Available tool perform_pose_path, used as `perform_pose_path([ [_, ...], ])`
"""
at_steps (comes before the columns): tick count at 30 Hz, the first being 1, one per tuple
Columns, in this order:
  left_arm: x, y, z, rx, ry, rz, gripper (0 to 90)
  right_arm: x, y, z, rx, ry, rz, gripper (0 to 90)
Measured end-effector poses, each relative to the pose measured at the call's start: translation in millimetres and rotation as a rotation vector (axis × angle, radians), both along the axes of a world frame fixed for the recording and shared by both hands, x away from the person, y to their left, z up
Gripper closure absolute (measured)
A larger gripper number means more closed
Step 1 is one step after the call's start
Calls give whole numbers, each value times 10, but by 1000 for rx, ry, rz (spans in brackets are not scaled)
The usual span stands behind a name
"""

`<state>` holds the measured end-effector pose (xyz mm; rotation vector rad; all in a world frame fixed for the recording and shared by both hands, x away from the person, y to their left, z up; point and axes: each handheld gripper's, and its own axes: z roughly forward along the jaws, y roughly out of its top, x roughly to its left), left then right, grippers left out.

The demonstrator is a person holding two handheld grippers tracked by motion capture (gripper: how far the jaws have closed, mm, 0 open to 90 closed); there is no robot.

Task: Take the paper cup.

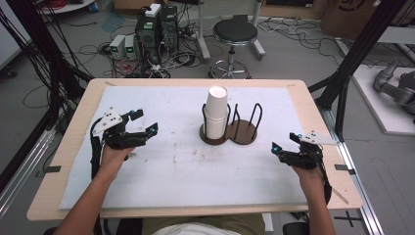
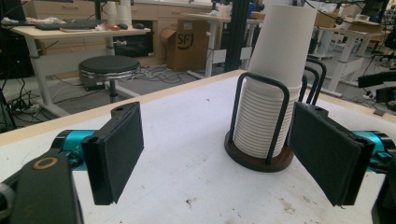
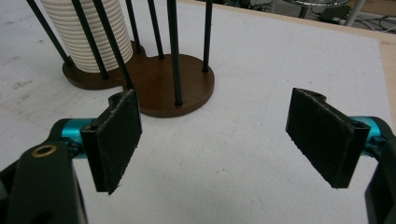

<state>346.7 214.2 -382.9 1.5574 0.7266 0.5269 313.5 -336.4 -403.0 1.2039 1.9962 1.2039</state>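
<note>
The left gripper (image 1: 145,121) hovers over the white table cover (image 1: 171,171) with its jaws spread wide and nothing between them, its pads (image 2: 119,151) bare. The right gripper (image 1: 285,142) is likewise wide apart and empty near the table's right edge. Between the two, well apart from both, the stack of white paper cups (image 1: 216,113) stands upright in the left ring of a dark two-ring cup holder (image 1: 242,133), whose right ring is empty.
</note>
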Motion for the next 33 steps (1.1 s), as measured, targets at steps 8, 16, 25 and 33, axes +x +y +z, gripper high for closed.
perform_pose_path([
  [8,-25,13,-15,0,12,3,183,44,18,-16,9,11,10,187],
  [16,-45,26,3,5,0,-4,183,35,78,14,6,-1,18,187],
  [25,-51,18,15,-5,-4,-13,183,71,176,69,66,-15,19,187],
  [33,-55,4,9,2,6,-15,183,150,436,150,64,-31,91,236],
])
